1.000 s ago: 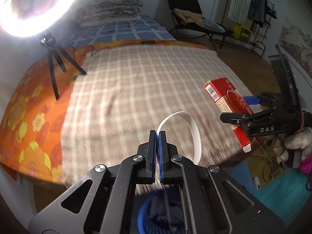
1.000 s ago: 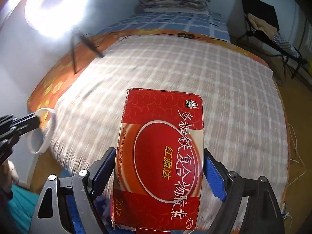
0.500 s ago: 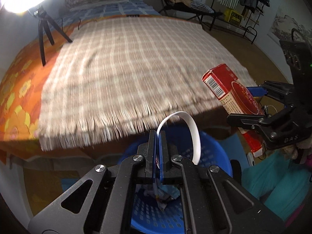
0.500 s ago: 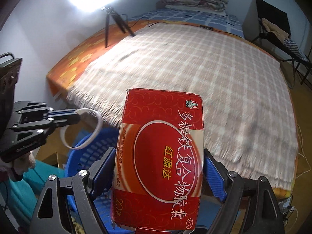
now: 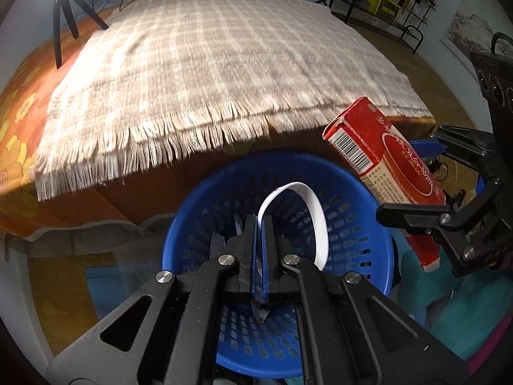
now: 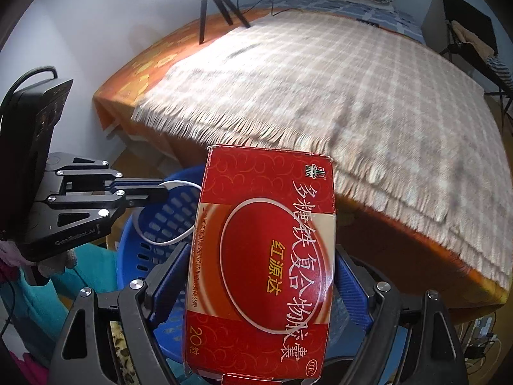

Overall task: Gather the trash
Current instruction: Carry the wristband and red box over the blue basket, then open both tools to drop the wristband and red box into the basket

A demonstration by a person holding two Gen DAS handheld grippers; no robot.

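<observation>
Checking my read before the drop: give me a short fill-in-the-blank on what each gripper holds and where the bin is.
1. The left gripper is shut on a white ____ loop.
2. The right gripper holds a ____ carton with a barcode on its end.
3. The strip hangs over a blue ____ with slotted walls.
4. The bin stands on the floor beside the ____ of the bed.

Missing words: strip; red; basket; fringed edge
</observation>
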